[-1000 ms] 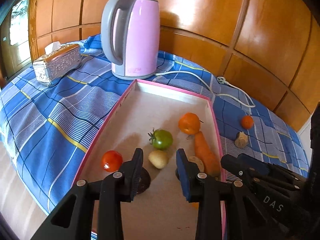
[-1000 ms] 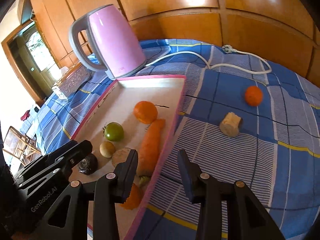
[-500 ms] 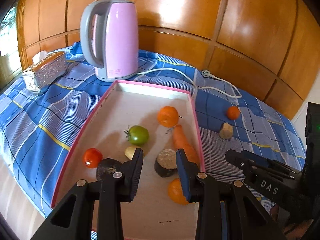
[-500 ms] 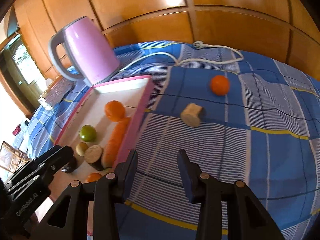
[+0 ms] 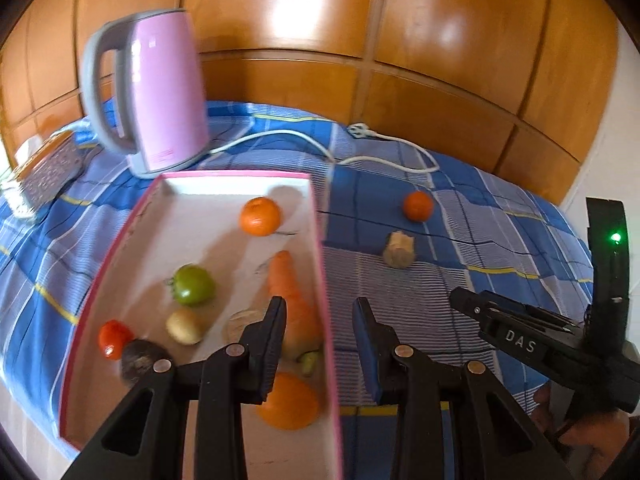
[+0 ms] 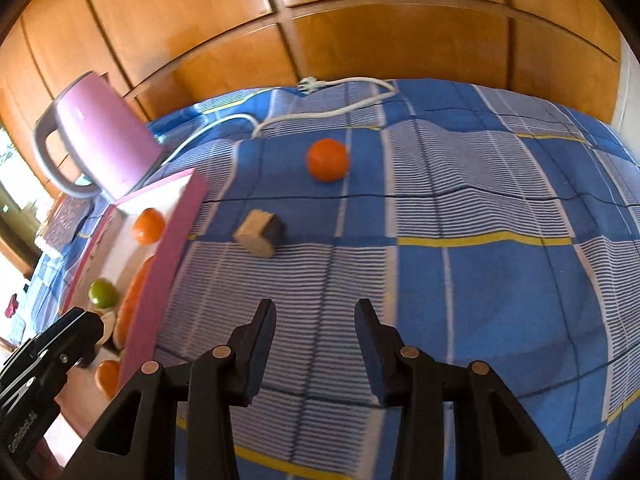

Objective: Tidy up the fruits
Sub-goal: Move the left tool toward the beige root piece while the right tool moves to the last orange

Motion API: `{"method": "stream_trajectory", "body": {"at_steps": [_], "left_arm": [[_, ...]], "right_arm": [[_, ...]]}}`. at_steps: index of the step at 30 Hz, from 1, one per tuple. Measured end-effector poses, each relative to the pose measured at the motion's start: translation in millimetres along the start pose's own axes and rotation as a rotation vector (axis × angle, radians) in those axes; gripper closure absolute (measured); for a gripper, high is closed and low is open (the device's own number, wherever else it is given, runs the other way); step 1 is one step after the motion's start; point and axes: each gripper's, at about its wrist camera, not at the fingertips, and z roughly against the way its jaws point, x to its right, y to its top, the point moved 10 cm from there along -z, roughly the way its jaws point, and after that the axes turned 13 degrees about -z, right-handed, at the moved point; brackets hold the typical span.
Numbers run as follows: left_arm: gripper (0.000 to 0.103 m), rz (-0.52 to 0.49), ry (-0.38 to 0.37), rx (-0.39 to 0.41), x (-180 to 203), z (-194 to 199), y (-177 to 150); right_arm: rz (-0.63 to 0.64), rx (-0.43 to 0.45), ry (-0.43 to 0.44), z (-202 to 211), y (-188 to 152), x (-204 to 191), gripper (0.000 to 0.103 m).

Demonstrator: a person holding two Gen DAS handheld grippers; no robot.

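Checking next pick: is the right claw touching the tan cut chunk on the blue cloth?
Apart. Right wrist view: the right claw is empty, with striped cloth showing between it and the tan chunk.

Black hand-held gripper, copper screws

- A blue checked cloth covers the surface under everything.
- A pink-rimmed tray lies on its left part.
- A pink kettle stands behind the tray, its white cord trailing right.
- An orange fruit and a tan chunk lie on the cloth beside the tray.
- A patterned box sits far left.
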Motion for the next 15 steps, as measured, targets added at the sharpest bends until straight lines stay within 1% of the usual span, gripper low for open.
{"method": "stream_trajectory", "body": {"at_steps": [8,15], "left_arm": [[0.069,-0.06,-0.063,-0.021,34.2,-26.4,17.1],[0.068,-0.081,-0.088,-0.054,52.5,-56.4,26.3]], "right_arm": [[-0.029,0.0,-0.029,-8.7,17.6,22.3,0.062],[-0.008,-0.009,-0.027,-20.4,33.7,22.9,0.062]]}}
